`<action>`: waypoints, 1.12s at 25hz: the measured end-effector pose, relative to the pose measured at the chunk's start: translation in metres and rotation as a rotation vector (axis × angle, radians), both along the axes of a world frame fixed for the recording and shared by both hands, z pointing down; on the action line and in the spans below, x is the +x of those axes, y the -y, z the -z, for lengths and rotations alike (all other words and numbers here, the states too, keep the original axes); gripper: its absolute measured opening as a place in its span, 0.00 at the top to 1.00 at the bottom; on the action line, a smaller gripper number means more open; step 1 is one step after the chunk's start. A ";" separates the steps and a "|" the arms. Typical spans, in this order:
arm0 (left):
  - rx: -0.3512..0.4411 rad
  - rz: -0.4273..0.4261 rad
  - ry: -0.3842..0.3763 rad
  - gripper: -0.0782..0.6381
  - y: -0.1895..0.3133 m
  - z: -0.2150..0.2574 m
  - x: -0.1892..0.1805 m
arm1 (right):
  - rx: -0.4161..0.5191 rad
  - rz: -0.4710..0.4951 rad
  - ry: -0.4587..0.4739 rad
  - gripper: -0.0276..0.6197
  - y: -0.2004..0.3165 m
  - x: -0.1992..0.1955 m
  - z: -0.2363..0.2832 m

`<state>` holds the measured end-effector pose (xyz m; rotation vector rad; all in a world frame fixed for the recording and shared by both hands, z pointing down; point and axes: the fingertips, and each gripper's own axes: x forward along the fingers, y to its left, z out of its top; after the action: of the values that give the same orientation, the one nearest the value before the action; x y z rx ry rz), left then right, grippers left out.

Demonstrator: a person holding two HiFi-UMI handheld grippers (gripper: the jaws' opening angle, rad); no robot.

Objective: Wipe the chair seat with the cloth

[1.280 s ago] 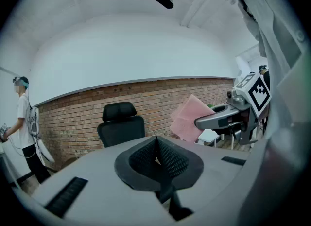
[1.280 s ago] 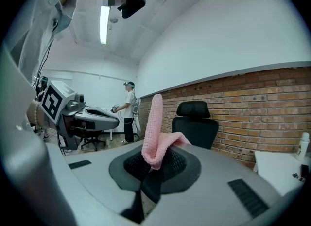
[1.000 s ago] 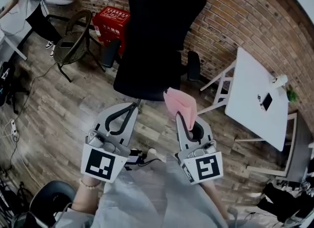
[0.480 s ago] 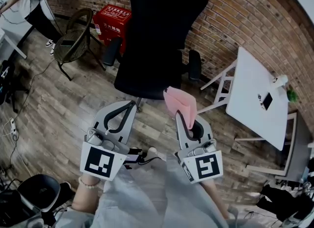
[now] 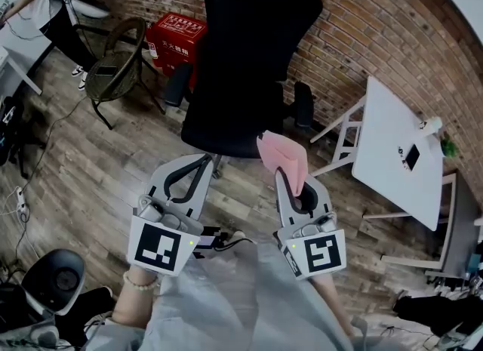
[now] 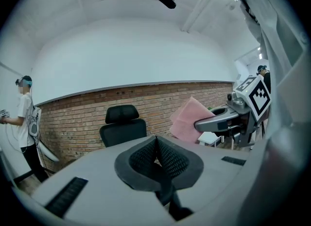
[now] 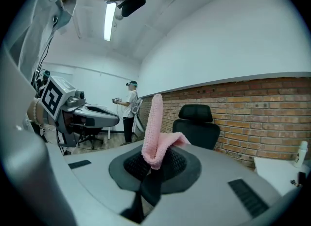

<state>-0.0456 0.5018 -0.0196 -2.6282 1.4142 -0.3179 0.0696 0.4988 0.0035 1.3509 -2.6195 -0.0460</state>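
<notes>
From above, the black chair [image 5: 245, 55] stands by the brick wall [image 5: 362, 32]. Its seat [image 5: 223, 123] is bare. The left gripper [image 5: 201, 164] and the right gripper [image 5: 291, 185] are side by side in front of the seat. The pink cloth [image 5: 283, 157] sticks up out of the right gripper, near the front edge of the seat. A red box [image 5: 175, 36] sits on the wood floor [image 5: 90, 153] behind the chair. I cannot tell what is in it. A white table [image 5: 389, 153] is off to the right.

In the left gripper view, the two jaws are pressed together. Nothing is between them. The chair is across the room, and the cloth shows at the right in the other gripper.

In the right gripper view, the jaws are squeezed tight on the cloth. It is folded and stands up tall from the pads [image 7: 177, 161]. It is in the air, not on the seat. A person [image 7: 129, 111] stands far back on the left.
</notes>
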 end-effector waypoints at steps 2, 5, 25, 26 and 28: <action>0.005 -0.004 0.000 0.87 -0.002 0.001 -0.005 | 0.008 -0.001 -0.004 0.87 -0.002 -0.006 0.001; -0.005 0.003 -0.069 0.87 -0.006 0.008 -0.015 | 0.020 -0.002 -0.007 0.87 -0.006 -0.015 0.004; 0.000 0.034 -0.014 0.87 0.075 -0.006 -0.016 | 0.000 0.038 0.010 0.87 0.080 -0.020 -0.017; -0.004 0.042 -0.019 0.87 0.086 -0.007 -0.014 | -0.002 0.046 0.009 0.87 0.093 -0.019 -0.018; -0.013 0.056 -0.031 0.87 0.109 -0.008 -0.010 | -0.004 0.063 0.012 0.87 0.119 -0.015 -0.020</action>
<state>-0.0553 0.3928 -0.0119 -2.6183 1.5027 -0.2955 0.0542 0.3799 0.0238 1.2705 -2.6706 -0.0414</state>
